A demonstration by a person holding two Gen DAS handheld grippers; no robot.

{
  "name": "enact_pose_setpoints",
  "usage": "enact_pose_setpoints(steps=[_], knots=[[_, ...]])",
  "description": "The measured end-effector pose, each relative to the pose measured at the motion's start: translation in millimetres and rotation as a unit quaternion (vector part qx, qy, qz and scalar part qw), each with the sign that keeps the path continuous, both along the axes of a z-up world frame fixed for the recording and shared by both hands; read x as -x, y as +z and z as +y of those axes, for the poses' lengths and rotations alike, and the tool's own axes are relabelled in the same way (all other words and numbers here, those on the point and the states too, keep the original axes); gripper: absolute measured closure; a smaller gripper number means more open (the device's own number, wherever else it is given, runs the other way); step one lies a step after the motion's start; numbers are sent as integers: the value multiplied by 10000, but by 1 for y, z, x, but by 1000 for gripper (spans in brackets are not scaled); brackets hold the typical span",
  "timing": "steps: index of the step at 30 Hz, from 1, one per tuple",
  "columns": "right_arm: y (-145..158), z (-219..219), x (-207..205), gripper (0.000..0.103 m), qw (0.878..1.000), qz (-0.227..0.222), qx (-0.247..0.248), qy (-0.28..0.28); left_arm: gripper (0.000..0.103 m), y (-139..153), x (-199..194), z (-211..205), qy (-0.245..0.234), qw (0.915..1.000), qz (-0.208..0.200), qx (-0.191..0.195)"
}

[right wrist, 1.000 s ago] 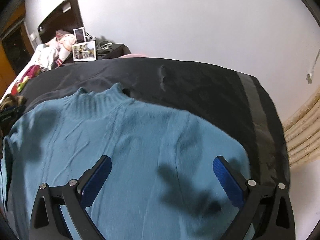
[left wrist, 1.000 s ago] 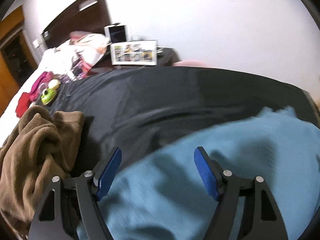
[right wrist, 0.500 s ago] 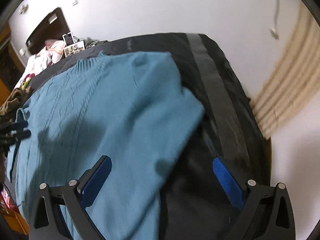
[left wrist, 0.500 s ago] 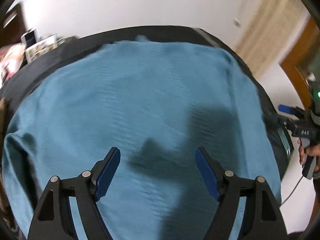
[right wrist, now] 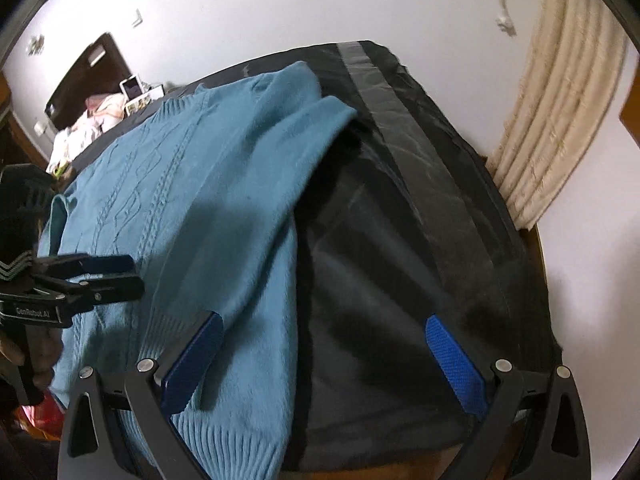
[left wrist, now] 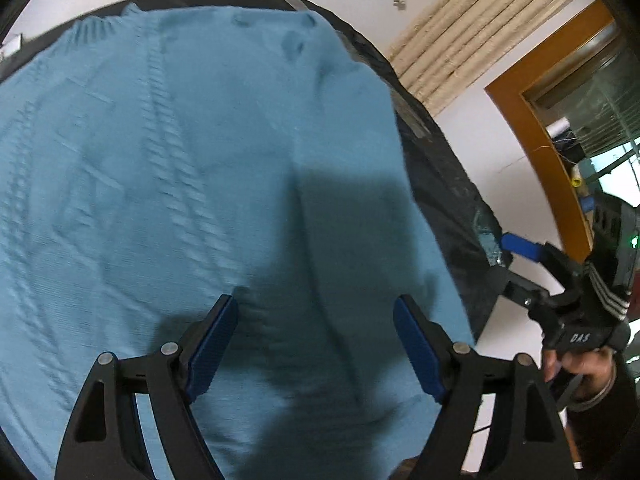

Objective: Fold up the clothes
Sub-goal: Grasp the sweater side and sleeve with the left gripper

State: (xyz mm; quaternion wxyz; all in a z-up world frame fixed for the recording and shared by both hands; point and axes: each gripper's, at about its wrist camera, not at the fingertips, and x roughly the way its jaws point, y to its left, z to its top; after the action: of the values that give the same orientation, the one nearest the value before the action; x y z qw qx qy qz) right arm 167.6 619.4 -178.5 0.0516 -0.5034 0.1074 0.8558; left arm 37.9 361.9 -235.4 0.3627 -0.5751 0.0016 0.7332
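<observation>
A teal cable-knit sweater lies spread flat on a table under a black cover. My left gripper hovers open over the sweater's right half, nothing between its blue pads. In the right wrist view the sweater fills the left, with its ribbed hem at the near edge and a sleeve lying along its right side. My right gripper is open and straddles the sweater's right edge, one pad over knit, the other over black cover. Each gripper shows in the other's view: right, left.
A cream curtain hangs beyond the table's right end beside a wooden door frame. A bed with a dark headboard and piled clothes lies far left. A white wall runs behind the table. A person's hand holds the right gripper.
Both cameras have swung right. My left gripper moved from the table's left end to over the sweater. My right gripper shifted from over the sweater to its right edge. Both stayed open.
</observation>
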Motion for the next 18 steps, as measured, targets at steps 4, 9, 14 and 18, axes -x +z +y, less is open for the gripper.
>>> enact_pose_setpoints(steps=[4,9,14,18], knots=[[-2,6,-11,0,9998,10,108,-195,20,-2,-10,16,-210,9998,56,-25],[-5,11,-17,0,9993,54,180,-312,20,-2,-19,34,-477,9988,50,-128],[-4,15,-19,0,9989,143,220,-400,20,-3,-14,32,-247,9990,-144,-331],[-2,18,-20,0,9985,203,240,-438,21,-1,-16,34,-133,9993,-131,-329]])
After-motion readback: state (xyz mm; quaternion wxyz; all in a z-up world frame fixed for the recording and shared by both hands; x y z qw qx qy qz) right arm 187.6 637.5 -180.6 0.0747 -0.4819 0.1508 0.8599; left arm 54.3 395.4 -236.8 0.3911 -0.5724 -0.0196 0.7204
